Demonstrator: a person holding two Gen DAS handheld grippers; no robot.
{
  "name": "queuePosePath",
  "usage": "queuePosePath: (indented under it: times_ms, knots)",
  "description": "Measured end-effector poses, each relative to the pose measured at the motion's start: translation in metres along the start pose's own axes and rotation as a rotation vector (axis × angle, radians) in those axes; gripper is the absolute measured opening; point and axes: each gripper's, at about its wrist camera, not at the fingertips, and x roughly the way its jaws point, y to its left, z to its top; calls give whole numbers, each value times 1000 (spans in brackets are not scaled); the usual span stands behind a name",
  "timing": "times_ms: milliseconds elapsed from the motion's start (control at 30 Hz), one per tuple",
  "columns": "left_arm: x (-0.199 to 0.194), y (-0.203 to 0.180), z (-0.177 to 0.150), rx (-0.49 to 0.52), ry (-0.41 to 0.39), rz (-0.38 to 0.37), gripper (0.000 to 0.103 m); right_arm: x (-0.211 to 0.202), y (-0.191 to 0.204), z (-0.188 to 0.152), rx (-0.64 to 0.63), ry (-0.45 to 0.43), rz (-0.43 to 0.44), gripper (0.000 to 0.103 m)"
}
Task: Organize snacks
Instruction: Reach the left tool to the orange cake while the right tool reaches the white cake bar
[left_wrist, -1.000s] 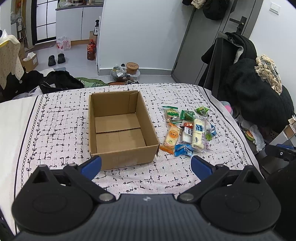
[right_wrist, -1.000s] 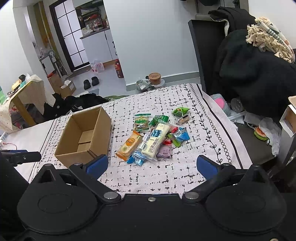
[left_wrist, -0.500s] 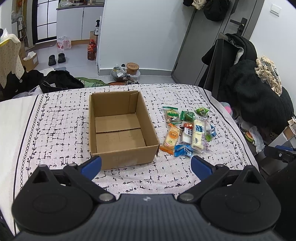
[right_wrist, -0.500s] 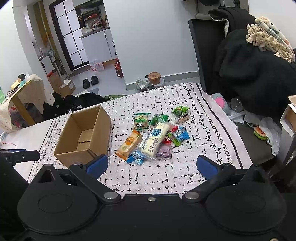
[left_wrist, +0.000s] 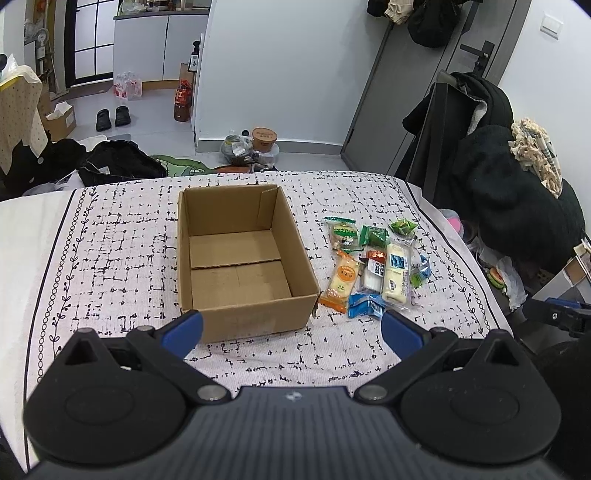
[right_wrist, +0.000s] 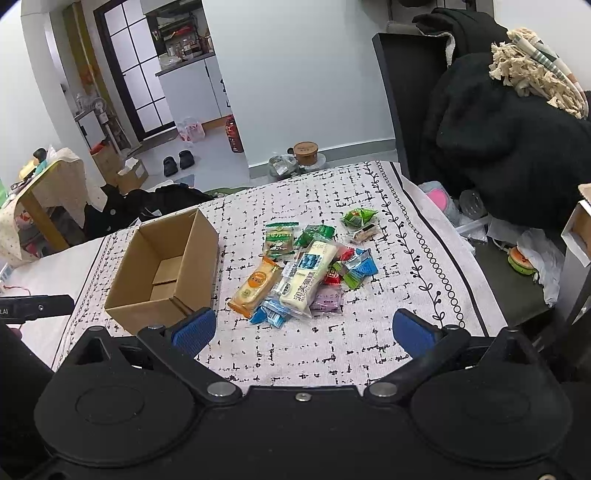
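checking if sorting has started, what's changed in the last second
Nothing has visibly changed. Both grippers, left gripper and right gripper, remain open and empty over the cloth, the cardboard box is still empty, and the snack pile lies untouched beside it.

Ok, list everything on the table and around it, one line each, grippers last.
box: one, brown cardboard, open and empty, left of the snacks on the cloth.
snacks: a pile of a dozen or so packets, green, orange, white, blue, red, purple, right of the box.
cloth: one, white with black marks, covering the table.
slippers: one pair, black, on the floor beyond.
bottle: one, dark with a red label, on the floor by the wall.
tub: one, brown, on the floor by the wall.
clothes: black heap, right of the table.
left gripper: black, blue pads, open, hovering before the box.
right gripper: black, blue pads, open, before the snacks.
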Motion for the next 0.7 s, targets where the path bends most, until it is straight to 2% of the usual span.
queuePosePath:
  times_ms: [333,700]
  knots:
    - [11,0,12,45,-17,5,101,12,-5,-1,24,-9,-14,103]
    - [38,-6,30,128,-21,-69,99,27,-7,3,41,-15,-9,97]
